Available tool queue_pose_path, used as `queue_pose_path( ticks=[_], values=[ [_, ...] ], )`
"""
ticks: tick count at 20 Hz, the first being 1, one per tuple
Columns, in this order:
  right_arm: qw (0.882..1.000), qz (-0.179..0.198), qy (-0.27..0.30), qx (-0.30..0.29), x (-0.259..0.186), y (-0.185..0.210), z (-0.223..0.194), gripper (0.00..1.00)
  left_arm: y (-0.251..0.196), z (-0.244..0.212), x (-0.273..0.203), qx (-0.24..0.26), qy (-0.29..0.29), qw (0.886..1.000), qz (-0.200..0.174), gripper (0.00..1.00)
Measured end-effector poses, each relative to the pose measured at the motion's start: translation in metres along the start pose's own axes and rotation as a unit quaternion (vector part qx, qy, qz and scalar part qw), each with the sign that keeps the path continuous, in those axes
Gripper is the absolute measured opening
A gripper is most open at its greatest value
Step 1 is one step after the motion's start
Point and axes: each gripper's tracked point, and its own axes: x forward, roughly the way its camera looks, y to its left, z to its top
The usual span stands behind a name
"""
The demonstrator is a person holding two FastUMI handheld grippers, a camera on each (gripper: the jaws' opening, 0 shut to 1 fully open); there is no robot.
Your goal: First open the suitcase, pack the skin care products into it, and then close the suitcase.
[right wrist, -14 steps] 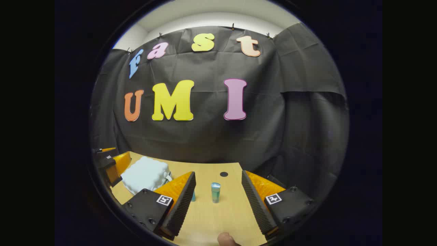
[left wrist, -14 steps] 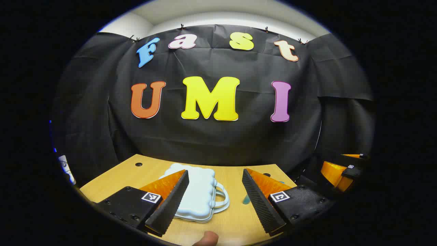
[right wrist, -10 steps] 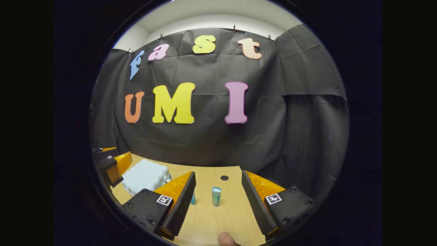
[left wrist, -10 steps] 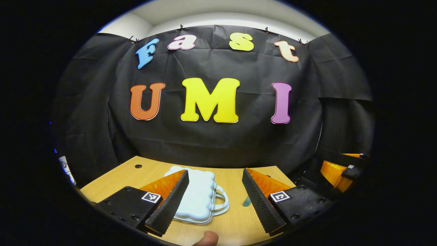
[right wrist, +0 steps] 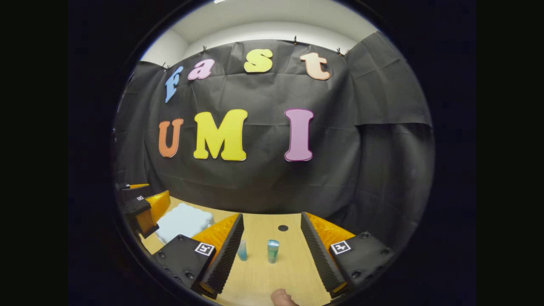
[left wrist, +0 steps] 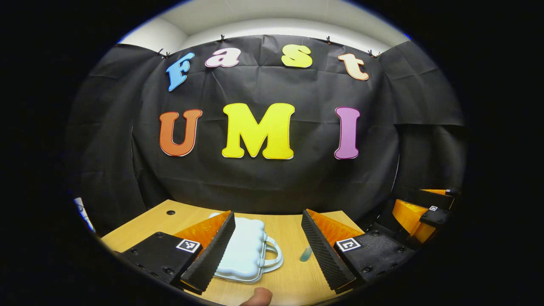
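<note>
A pale, puffy suitcase lies shut and flat on the wooden table, handle toward the right. My left gripper hovers open just before it, and its left finger covers the case's near left part. A teal bottle peeks out beside its right finger. In the right gripper view, a teal bottle and a smaller blue bottle stand upright ahead of my open right gripper, with nothing between its fingers. The suitcase lies to their left, beside the left gripper.
The black cloth wall closes off the table's far edge. The table has a small round hole at far left and another behind the bottles. A thumb tip shows at the bottom. The right gripper sits off the table's right edge.
Both views have tipped slightly upward, so the wall and the table things sit lower in frame. The small blue bottle has come out from behind the right gripper's left finger. Both grippers stay open.
</note>
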Motion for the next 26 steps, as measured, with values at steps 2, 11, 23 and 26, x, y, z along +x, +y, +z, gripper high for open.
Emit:
queue_pose_path(
  ticks=[2,11,23,26],
  values=[
    [1.0,0.003,0.001,0.0,-0.001,0.001,-0.001,0.8,0.0,-0.001,0.0,-0.001,0.002,1.0,0.001,1.0],
    [1.0,0.011,0.006,0.001,0.003,0.005,-0.004,0.8,0.004,-0.007,0.0,0.0,0.015,1.0,0.01,1.0],
    [0.997,-0.067,0.041,0.02,0.028,-0.074,-0.036,0.8,0.02,-0.099,0.046,0.274,0.028,0.96,0.038,0.98],
    [0.995,-0.076,0.053,0.023,0.031,-0.093,-0.047,0.8,0.016,-0.143,0.061,0.354,0.057,0.933,0.033,0.98]
  ],
)
